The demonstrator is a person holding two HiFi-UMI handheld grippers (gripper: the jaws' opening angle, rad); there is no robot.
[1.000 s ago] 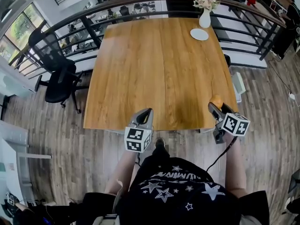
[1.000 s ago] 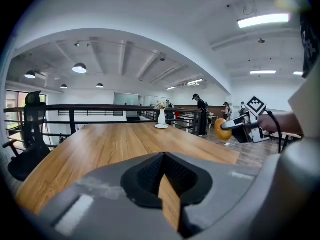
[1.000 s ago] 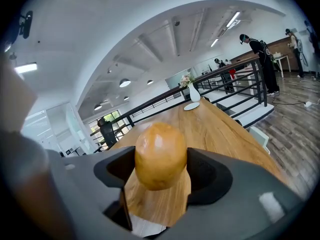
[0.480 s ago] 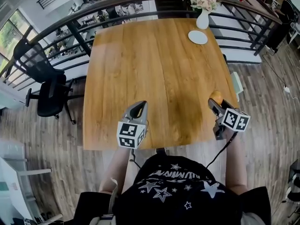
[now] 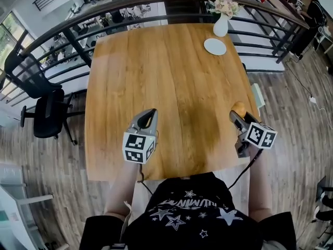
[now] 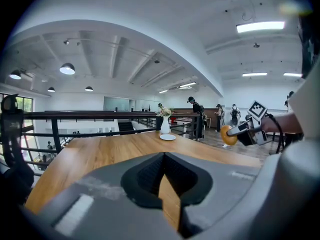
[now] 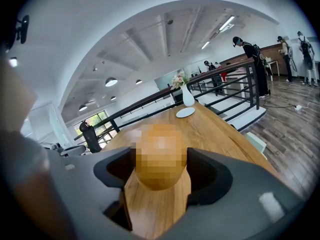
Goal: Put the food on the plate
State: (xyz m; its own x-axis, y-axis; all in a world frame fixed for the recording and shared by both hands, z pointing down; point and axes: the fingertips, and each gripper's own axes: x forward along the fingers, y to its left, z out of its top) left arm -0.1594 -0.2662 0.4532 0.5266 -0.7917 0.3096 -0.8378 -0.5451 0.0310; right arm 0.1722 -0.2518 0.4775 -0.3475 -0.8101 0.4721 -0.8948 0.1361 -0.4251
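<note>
A round orange-brown piece of food [image 5: 239, 108] [image 7: 160, 156] sits between the jaws of my right gripper [image 5: 238, 114] [image 7: 160, 176], which is shut on it above the table's near right edge. In the left gripper view the same food [image 6: 228, 134] shows at the right, in the right gripper [image 6: 239, 132]. My left gripper [image 5: 147, 117] [image 6: 162, 156] hovers over the near left part of the table, jaws together and empty. The white plate [image 5: 215, 46] [image 7: 185, 112] [image 6: 167, 137] lies bare at the far right corner.
The wooden table [image 5: 156, 72] fills the middle. A white vase of flowers [image 5: 221, 24] [image 7: 188, 98] stands just behind the plate. A dark railing [image 5: 130, 7] runs along the far edge, and a black office chair [image 5: 44, 111] stands at the left.
Both grippers have come forward from the near edge to farther over the table, the left one more. The right gripper still holds the food.
</note>
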